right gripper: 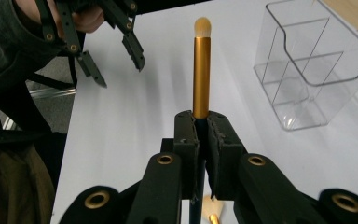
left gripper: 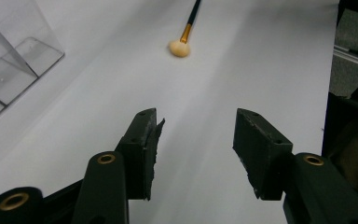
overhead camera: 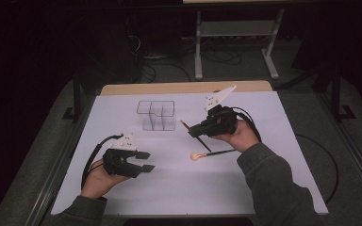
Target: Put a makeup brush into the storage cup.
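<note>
right gripper clamped on gold-ferruled makeup brush | left gripper half open, empty | keep brush upright, lower into clear acrylic divided organiser

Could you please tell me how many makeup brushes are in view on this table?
2: one brush clamped in the right hand-held gripper, raised near the clear organizer; the other brush lies flat on the white table.

A white sheet covers the wooden table, its far edge bare. Beyond it on the dim floor stand a pale metal frame and loose cables (hard to make out).
</note>
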`<state>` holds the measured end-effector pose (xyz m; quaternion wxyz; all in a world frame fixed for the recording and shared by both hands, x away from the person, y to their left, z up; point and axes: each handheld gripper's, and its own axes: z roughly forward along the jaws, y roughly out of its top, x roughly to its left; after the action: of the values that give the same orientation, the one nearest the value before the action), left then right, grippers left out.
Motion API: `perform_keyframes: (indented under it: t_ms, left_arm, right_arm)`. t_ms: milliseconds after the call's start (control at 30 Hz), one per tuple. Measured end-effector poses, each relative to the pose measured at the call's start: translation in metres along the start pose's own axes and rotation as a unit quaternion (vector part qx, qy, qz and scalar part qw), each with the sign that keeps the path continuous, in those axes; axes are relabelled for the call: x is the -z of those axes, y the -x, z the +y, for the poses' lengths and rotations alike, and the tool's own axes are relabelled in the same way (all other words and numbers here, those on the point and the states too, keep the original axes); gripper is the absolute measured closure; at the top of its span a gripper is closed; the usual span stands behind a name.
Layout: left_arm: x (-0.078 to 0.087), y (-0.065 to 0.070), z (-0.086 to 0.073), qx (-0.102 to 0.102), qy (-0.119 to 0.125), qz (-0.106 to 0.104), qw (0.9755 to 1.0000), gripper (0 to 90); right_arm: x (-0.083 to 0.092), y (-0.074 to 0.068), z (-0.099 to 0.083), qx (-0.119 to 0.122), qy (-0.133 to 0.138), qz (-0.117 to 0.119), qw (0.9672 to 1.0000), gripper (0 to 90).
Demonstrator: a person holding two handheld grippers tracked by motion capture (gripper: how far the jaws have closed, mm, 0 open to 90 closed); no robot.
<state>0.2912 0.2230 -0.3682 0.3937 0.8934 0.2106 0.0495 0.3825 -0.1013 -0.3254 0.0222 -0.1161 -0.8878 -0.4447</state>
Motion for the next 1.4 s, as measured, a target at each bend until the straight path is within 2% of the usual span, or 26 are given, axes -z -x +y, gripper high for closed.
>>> perform_keyframes:
  t_ms: [67,233,467,500,567,767,833,1100,1167,1400]
  left_arm:
    - [0.001,-0.001,-0.001,-0.003,-0.004,0.001,1.0,48.9]
    - [0.003,-0.003,-0.007,0.009,0.002,0.004,1.0,48.0]
    - [0.004,-0.007,-0.012,0.015,0.009,0.008,0.9998,45.8]
    - [0.004,-0.007,-0.012,0.015,0.009,0.008,0.9998,45.6]
    - [0.005,-0.006,-0.013,0.018,0.01,0.01,0.9997,44.6]
    - [0.006,-0.007,-0.014,0.019,0.016,0.011,0.9996,43.2]
    - [0.008,-0.008,-0.014,0.011,0.011,0.014,0.9998,43.2]
    - [0.008,-0.005,-0.015,0.02,0.029,0.011,0.9993,42.7]
    - [0.009,-0.007,-0.015,0.012,0.026,0.012,0.9995,42.4]
    - [0.011,-0.007,-0.015,0.015,0.029,0.012,0.9994,42.2]
  right_arm:
    - [-0.002,0.0,0.004,0.001,0.0,-0.001,1.0,82.5]
    - [-0.005,0.004,0.012,0.01,-0.001,-0.003,0.9999,82.4]
    - [-0.012,0.009,0.02,0.011,0.006,-0.005,0.9999,82.5]
    - [-0.012,0.009,0.022,0.003,0.004,-0.004,1.0,82.5]
    - [-0.013,0.01,0.026,0.003,0.007,-0.004,1.0,82.5]
    - [-0.016,0.016,0.037,0.009,0.016,-0.009,0.9998,82.5]
    - [-0.018,0.018,0.04,0.007,0.018,-0.009,0.9998,82.5]
    - [-0.025,0.027,0.054,0.007,0.024,-0.009,0.9997,82.5]
    - [-0.026,0.028,0.058,0.009,0.026,-0.009,0.9996,82.5]
    - [-0.028,0.034,0.069,0.007,0.025,-0.01,0.9996,82.4]
